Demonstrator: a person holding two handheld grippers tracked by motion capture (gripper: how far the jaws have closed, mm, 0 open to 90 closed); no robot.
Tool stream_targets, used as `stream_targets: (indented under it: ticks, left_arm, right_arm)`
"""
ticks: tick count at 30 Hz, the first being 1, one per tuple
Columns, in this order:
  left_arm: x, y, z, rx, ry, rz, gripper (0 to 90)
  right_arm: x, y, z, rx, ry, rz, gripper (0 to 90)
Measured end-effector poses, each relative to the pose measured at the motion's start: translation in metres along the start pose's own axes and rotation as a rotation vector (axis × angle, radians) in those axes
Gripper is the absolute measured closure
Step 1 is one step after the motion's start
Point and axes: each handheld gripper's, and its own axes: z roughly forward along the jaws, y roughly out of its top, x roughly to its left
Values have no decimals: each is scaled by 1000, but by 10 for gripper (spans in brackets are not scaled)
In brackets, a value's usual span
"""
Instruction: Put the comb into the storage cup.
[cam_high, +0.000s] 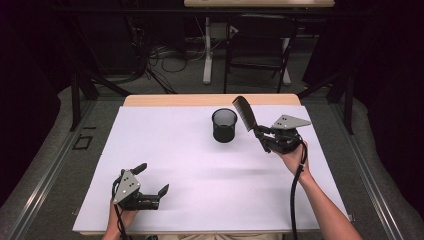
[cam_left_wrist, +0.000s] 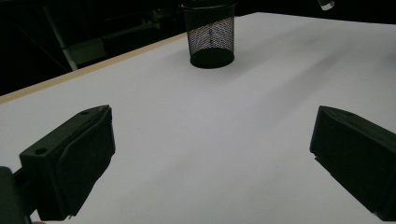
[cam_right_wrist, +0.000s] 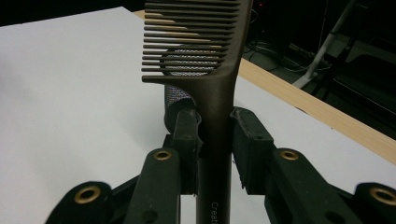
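1. The white rectangular table top (cam_high: 165, 150) is seen whole from the high view, with a pale wooden edge beyond it; both grippers are held above it.
2. The black wire-mesh pen cup (cam_high: 224, 125) stands upright on the table, just beside and left of the right gripper's tip in the high view, and well ahead of the left gripper. In the left gripper view the cup (cam_left_wrist: 209, 35) is seen far ahead between the jaws, and its see-through mesh wall is made plain.
3. The left gripper (cam_high: 152, 180) is held low near the table's near edge; its jaws are spread wide with nothing between them.
4. The right gripper (cam_high: 261, 136) is clamped on the handle of the dark brown plastic wide-tooth comb (cam_high: 244, 113), which is raised, toothed end up, leaning toward the cup.
5. The comb (cam_right_wrist: 219, 93) is judged light, stiff and smooth, so liable to pivot or slip in the pads; a hold on the plain handle just below the teeth, as taken, is judged soundest.
6. The right gripper view gives the pads (cam_right_wrist: 187, 135) pressed on both sides of the handle and faint lettering low on it; the high view alone gives the comb's tilt and its gap from the cup.
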Motion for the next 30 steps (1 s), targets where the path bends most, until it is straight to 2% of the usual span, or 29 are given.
stream_targets:
  ticks: [30]
  left_arm:
    - [1, 0, 0, 1, 3, 1, 0]
  right_arm:
    - [-6, 26, 19, -16, -3, 6, 729]
